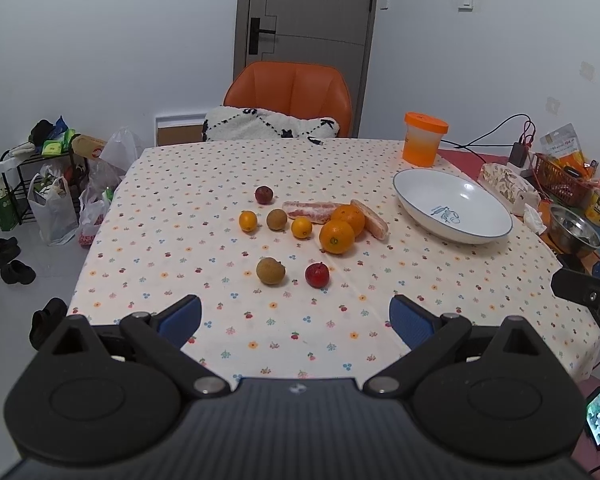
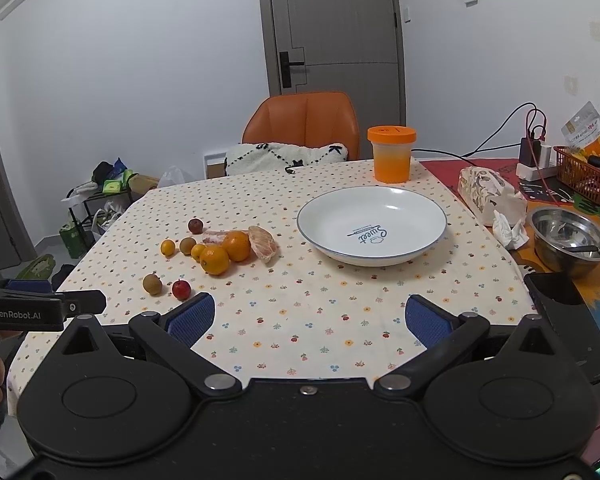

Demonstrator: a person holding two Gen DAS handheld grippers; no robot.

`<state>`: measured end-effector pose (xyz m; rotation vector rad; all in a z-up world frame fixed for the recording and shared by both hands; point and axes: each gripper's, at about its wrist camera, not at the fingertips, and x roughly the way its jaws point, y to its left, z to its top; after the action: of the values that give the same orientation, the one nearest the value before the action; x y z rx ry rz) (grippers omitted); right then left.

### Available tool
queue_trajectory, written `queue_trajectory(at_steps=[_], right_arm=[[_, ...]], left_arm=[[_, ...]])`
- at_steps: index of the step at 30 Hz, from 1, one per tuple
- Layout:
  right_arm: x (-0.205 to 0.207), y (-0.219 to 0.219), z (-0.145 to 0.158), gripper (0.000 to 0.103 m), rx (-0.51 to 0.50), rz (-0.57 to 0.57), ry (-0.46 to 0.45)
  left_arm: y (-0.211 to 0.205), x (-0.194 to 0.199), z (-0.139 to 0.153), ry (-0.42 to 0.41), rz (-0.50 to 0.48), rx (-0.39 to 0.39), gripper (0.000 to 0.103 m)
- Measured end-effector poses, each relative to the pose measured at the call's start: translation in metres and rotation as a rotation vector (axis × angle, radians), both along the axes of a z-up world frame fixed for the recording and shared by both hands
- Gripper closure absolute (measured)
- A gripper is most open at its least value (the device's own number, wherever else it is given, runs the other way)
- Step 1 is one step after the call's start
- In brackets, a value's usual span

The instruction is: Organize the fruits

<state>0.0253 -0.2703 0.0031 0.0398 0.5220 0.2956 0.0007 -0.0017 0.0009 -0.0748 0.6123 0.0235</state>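
Spreading wide above the near edge of the worktop (image 1: pixel 172 168), the left hand-held gripper (image 1: pixel 296 320) was seen with its blue pads well apart and nothing held between them. The right hand-held gripper (image 2: pixel 310 320) was likewise held spread and empty over the near part of the flowered cloth.

The fruits were found gathered left of centre on the cloth. Two large oranges (image 1: pixel 342 228) were set touching each other, with two pale pink peeled segments (image 1: pixel 310 210) lying against them, one behind and one to the right. A small yellow-orange fruit (image 1: pixel 301 227) was placed just beside the oranges, a brown round fruit (image 1: pixel 277 219) next to it, and another small yellow-orange fruit (image 1: pixel 248 221) further left. A dark red fruit (image 1: pixel 264 194) was seen behind that row. Nearer the grippers, a larger brown fruit (image 1: pixel 271 271) and a bright red fruit (image 1: pixel 317 275) were set close together but apart.

A white plate (image 2: pixel 328 240) with a blue rim and blue lettering was seen empty to the right of the fruits, well apart from them. An orange-lidded jar (image 2: pixel 392 156) was stood upright behind the plate. A steel bowl (image 2: pixel 572 240) and a tissue pack (image 2: pixel 488 188) were seen off the cloth at the right. An orange chair (image 2: pixel 304 120) was drawn up at the far side
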Motion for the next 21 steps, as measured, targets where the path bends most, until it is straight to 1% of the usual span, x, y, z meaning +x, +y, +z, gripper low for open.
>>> queue_trajectory(at_steps=[21], right_arm=[[0.0013, -0.0033, -0.0026, 0.0, 0.002, -0.007, 0.005]], left_arm=[[0.0011, 0.0008, 0.0001, -0.001, -0.001, -0.002, 0.004]])
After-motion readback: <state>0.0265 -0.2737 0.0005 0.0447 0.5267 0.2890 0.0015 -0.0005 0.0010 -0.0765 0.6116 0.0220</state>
